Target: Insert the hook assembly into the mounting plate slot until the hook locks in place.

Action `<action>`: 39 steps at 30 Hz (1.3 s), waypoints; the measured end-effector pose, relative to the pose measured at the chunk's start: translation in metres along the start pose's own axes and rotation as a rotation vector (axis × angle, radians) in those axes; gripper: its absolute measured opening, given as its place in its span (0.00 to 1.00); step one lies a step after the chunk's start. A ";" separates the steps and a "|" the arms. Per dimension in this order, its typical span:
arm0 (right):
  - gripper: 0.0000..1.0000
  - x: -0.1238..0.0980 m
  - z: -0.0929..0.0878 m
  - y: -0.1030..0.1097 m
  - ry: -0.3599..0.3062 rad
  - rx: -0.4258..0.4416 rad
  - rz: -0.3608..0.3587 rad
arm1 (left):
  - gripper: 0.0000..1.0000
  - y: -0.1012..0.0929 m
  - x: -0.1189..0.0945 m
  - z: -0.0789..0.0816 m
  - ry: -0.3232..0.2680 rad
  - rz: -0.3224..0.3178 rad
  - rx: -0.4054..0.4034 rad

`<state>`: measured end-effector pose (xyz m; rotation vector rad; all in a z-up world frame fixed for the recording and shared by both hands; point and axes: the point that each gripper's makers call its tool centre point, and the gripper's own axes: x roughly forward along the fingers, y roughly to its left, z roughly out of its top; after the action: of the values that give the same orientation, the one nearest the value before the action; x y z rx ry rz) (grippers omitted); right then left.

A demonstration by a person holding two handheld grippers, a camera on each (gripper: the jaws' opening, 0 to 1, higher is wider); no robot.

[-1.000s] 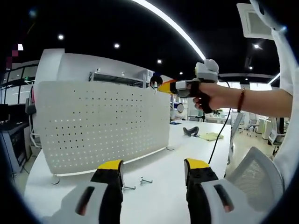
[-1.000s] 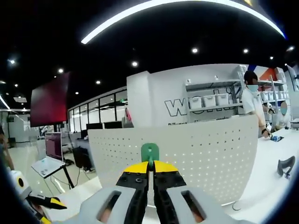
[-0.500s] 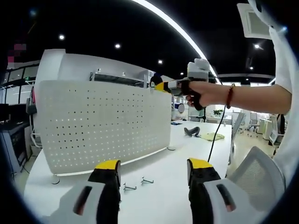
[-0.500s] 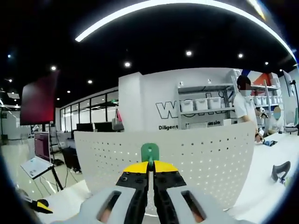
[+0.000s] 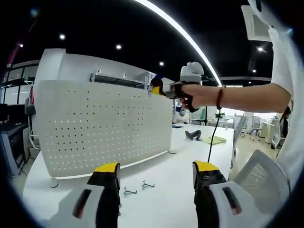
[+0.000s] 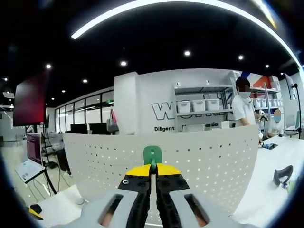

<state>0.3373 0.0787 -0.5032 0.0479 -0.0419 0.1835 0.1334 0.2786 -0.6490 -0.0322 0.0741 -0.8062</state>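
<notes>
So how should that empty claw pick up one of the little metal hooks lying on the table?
Probably from above, pinching the long straight wire across its width. The two hooks lie flat on the white table, so there is nothing to grab from the side. The open left gripper hangs just behind them; the right gripper already holds a green hook.

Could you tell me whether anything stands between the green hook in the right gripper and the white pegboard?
Nothing visible does. The right gripper is shut on the green hook, with the pegboard directly ahead and open air between them.
</notes>
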 end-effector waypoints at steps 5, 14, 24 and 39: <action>0.01 0.009 -0.001 -0.002 0.008 -0.010 -0.009 | 0.64 0.002 -0.002 0.000 0.005 0.004 -0.003; 0.01 0.023 -0.008 -0.007 0.026 -0.024 -0.031 | 0.70 0.000 -0.002 0.007 -0.032 -0.023 -0.019; 0.01 0.039 -0.011 -0.013 0.032 -0.004 -0.050 | 0.70 0.007 -0.005 -0.001 -0.012 0.008 -0.027; 0.01 0.056 -0.023 -0.020 0.060 0.014 -0.066 | 0.69 0.013 -0.009 0.001 -0.023 0.029 -0.046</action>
<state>0.3969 0.0701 -0.5247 0.0581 0.0208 0.1196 0.1369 0.2944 -0.6487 -0.0836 0.0715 -0.7750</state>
